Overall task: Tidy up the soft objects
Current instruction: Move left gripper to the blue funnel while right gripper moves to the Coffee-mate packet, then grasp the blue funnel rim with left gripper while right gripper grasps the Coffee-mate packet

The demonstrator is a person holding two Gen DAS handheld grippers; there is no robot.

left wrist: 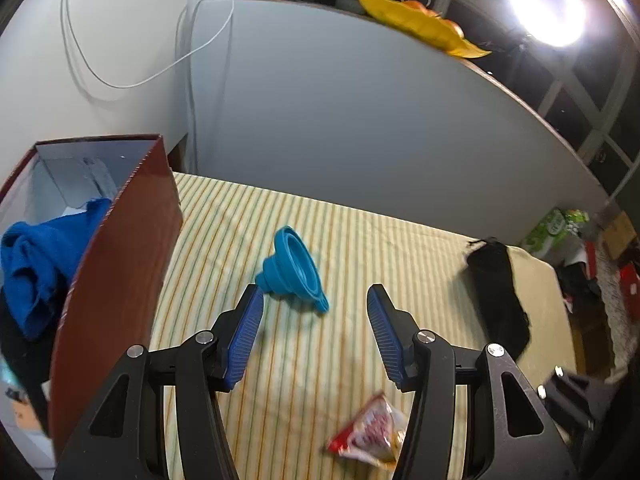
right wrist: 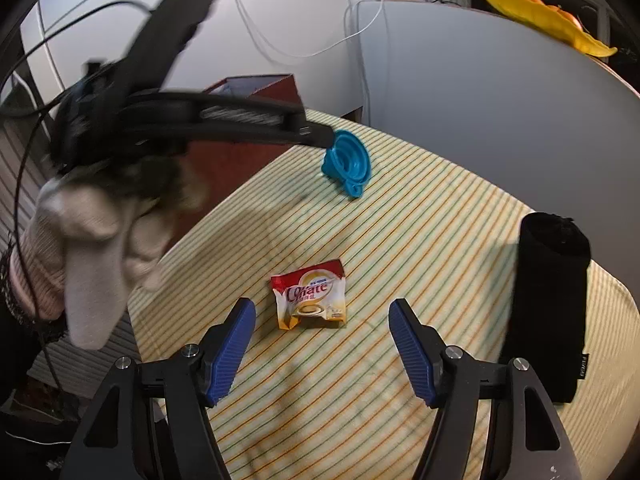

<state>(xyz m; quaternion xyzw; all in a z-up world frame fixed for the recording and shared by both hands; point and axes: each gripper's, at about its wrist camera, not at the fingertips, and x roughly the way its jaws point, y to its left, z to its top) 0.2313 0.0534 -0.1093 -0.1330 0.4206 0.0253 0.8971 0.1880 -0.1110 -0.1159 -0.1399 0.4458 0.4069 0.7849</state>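
- The left gripper (left wrist: pixel 316 300) stands with its jaws spread wide and nothing between its blue ribbed pads (left wrist: pixel 244 340); it hangs above the striped cloth (left wrist: pixel 360 240) that covers the table.
- A blue collapsible silicone funnel (left wrist: pixel 294 268) lies on its side on the cloth just ahead of the left gripper, its narrow end close to the tip of the left-hand pad; contact cannot be confirmed.
- A dark red cardboard box (left wrist: pixel 120 264) stands open at the left edge of the cloth. A crumpled blue cloth (left wrist: pixel 36 264) sits inside it, with something dark beneath it.
- A red and yellow creamer sachet (left wrist: pixel 370 432) lies flat on the cloth below the left gripper, partly hidden by its right-hand finger.
- A black drawstring pouch (left wrist: pixel 500 300) lies lengthwise near the right edge of the cloth, well apart from the funnel.
- The right gripper (right wrist: pixel 322 324) is likewise spread open and empty, poised over the cloth with the sachet lying between and just beyond its fingertips, untouched.
- In the right wrist view, the left gripper reaches in from the left, blurred, with its tip at the funnel; the person's hand (right wrist: pixel 92 256) on it wears a pale glove.
- A yellow leaf-shaped dish (left wrist: pixel 420 24) holding orange items rests on the grey panel behind the table, beside a bright ring light (left wrist: pixel 546 4).
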